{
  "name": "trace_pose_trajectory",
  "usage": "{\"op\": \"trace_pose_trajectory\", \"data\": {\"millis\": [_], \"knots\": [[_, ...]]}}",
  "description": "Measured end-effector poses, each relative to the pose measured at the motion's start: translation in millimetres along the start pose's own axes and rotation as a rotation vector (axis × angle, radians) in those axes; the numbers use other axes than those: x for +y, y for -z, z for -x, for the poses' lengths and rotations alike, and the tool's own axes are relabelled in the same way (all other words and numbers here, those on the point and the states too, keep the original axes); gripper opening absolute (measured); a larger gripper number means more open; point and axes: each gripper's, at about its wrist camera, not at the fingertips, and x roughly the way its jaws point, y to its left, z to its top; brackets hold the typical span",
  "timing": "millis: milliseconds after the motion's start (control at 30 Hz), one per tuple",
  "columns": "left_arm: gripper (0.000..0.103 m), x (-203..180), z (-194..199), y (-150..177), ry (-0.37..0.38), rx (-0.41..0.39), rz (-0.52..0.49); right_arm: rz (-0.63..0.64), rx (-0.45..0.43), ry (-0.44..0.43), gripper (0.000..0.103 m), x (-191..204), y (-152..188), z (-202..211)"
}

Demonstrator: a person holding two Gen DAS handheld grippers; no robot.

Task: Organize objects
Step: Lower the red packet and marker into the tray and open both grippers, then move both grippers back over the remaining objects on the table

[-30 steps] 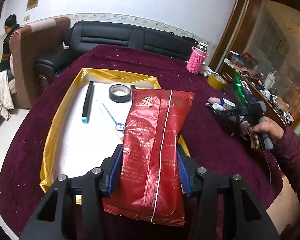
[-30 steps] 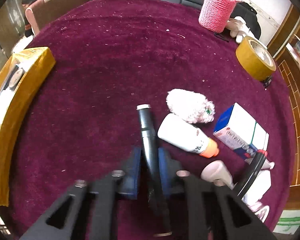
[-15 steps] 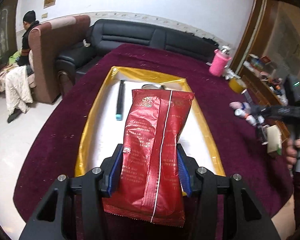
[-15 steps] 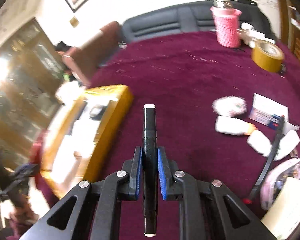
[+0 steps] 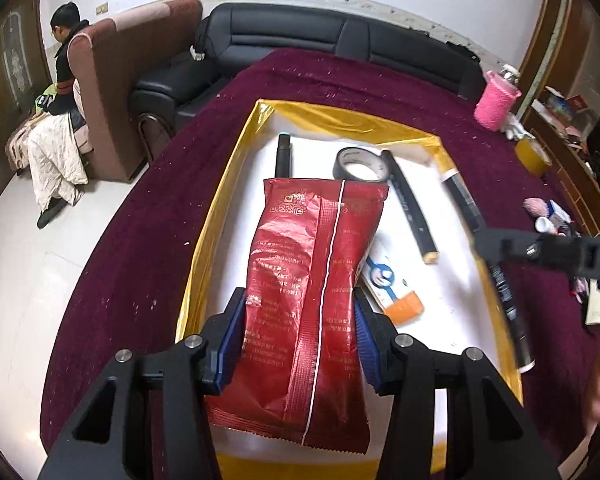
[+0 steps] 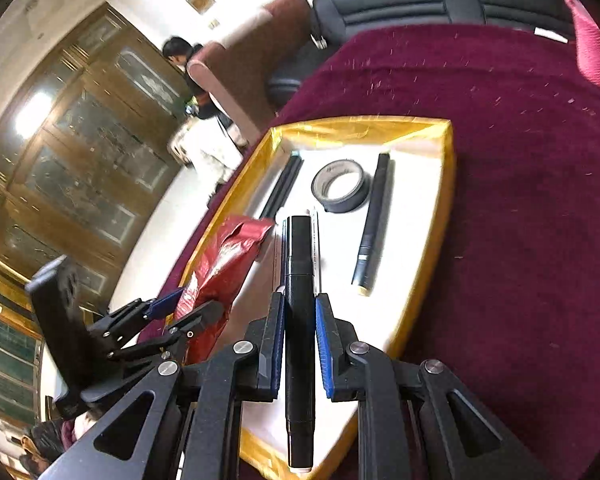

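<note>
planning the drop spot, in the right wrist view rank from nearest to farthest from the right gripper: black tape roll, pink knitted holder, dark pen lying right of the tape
1. dark pen, inside the gold tray, just ahead and right of the right gripper.
2. black tape roll, mid-tray, slightly farther ahead.
3. pink knitted holder, outside the tray at the far right edge of the maroon cloth.

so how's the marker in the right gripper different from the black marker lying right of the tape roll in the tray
The held marker is clamped in the right gripper above the gold-rimmed tray; the lying marker rests free on the tray floor. The held marker looks all black; the lying marker has a pale band and tan end. Both are slim and dark.
</note>
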Motion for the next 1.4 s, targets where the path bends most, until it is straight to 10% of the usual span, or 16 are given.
{"op": "trace_pose_trajectory", "data": {"millis": [700,967,1133,1400], "knots": [[0.051,8,-13,5,-0.019,0.007,-0.004,-0.027,0.077,0.132,0.017,-11,-26,-68],[0.067,16,2,8,0.057,-0.026,0.050,0.003,0.056,0.191,0.019,-4,-23,-67],[0.088,12,45,10,0.030,-0.153,0.053,0.036,-0.023,0.195,0.073,5,-15,-34],[0.103,-18,112,16,0.058,-0.354,0.048,0.187,-0.261,0.420,0.095,27,25,46]]}}
